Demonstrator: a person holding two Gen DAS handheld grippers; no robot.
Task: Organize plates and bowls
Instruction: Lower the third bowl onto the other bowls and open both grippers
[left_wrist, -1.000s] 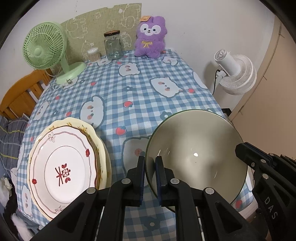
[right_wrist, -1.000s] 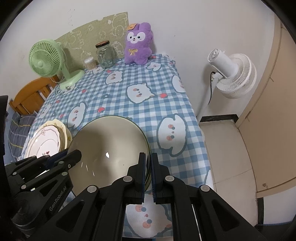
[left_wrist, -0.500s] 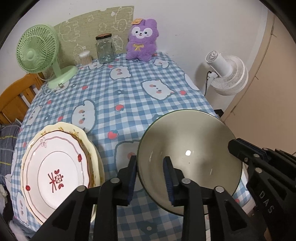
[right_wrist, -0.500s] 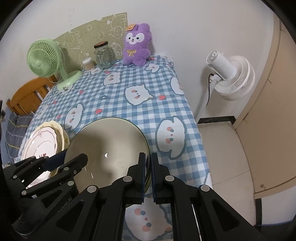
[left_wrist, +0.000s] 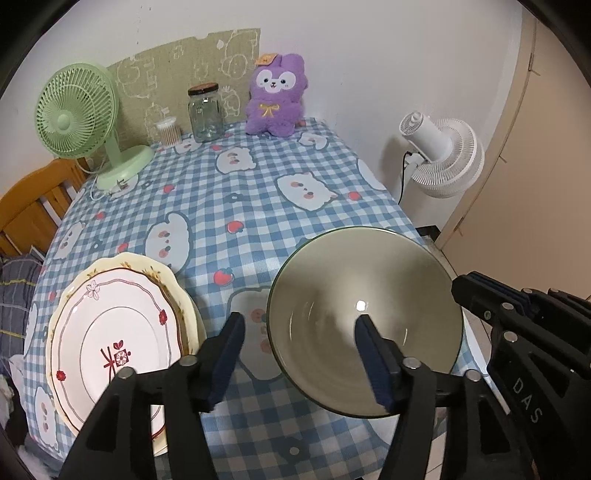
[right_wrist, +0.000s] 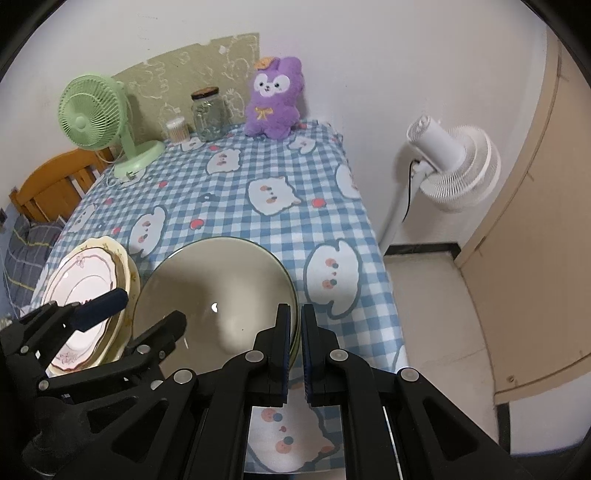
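While my left gripper (left_wrist: 299, 354) jaws are opening off the bowl (left_wrist: 364, 321) rim, my right gripper (right_wrist: 294, 354) stays clamped there, carrying it alone beside the plates (left_wrist: 114, 339).
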